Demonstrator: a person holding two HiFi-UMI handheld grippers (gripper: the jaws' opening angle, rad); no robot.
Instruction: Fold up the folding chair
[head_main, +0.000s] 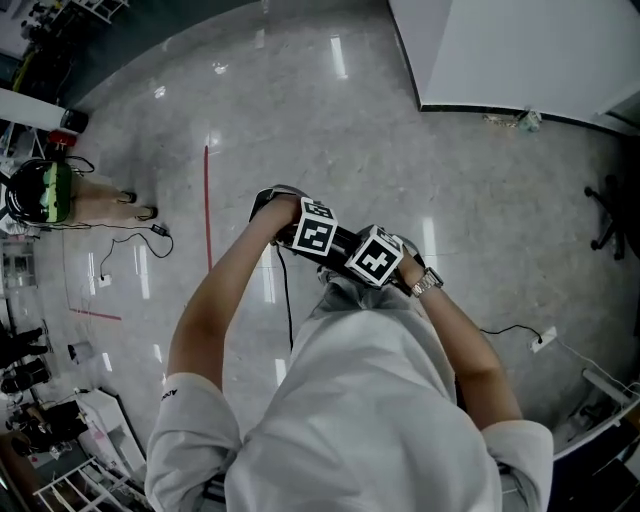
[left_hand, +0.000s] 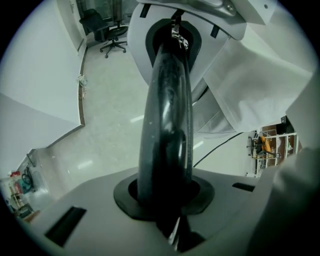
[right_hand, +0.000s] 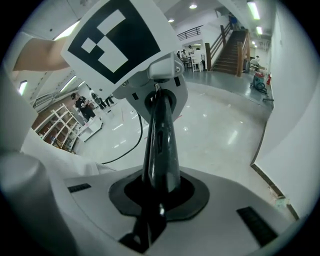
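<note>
Over the floor (head_main: 400, 160), the left tool (left_hand: 167, 125) and right tool (right_hand: 159, 140) hang side by side, each pressed together on nothing; no folding chair is in view.

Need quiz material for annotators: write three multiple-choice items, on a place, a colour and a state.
1. Head view: the office chair stands at the A left edge; B right edge; C centre.
2. The floor line is A blue; B red; C yellow.
3. The right gripper has its jaws A wide apart; B clamped on a cable; C together, empty.
Answers: B, its legs show far right; B, a thin red stripe; C, its own view shows them pressed together.
</note>
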